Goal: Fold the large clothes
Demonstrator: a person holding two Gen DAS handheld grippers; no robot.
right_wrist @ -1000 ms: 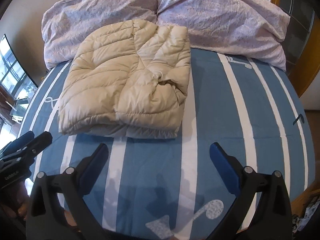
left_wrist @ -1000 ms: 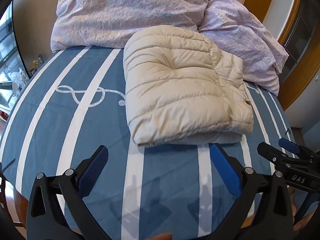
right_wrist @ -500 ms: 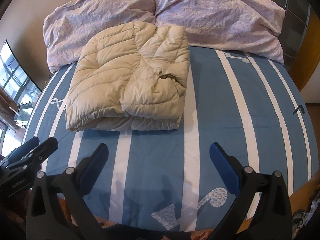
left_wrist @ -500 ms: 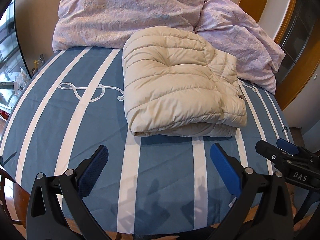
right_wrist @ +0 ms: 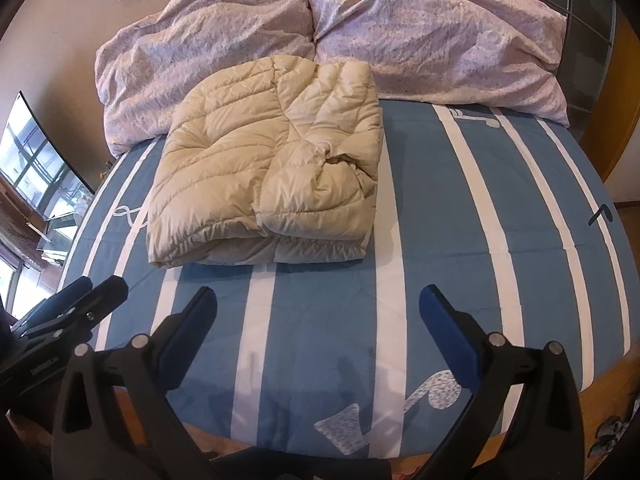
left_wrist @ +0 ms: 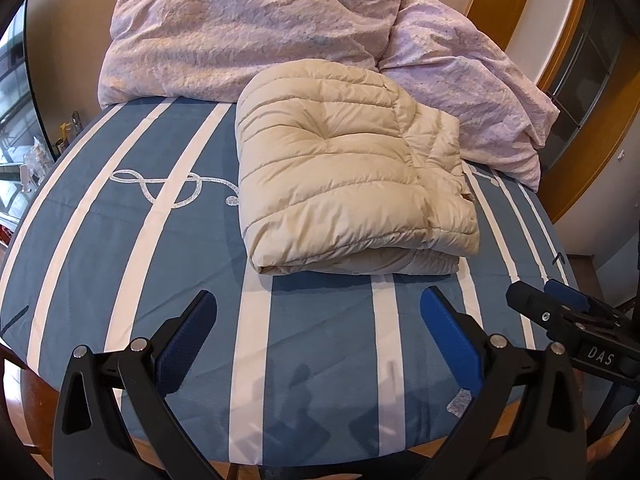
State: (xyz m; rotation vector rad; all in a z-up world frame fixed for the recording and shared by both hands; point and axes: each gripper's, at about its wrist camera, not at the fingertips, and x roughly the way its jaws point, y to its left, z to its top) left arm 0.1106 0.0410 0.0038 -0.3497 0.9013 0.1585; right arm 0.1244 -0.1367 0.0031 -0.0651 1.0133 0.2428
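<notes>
Puffy quilted cream jacket [left_wrist: 352, 184] folded square on striped sheet [left_wrist: 120, 240] — left gripper [left_wrist: 318, 338], right gripper [right_wrist: 318, 336] both apart, empty.

Both wrist views face headward from bed's foot; sharing jacket [left_wrist: 352, 172].

Bed [left_wrist: 120, 248] with blue sheet, white stripes, music-note prints. Folded cream puffer jacket [left_wrist: 344, 176] lies flat mid-bed. Crumpled lilac duvet [left_wrist: 248, 28] heaped at the head, touching jacket's far edge.
</notes>
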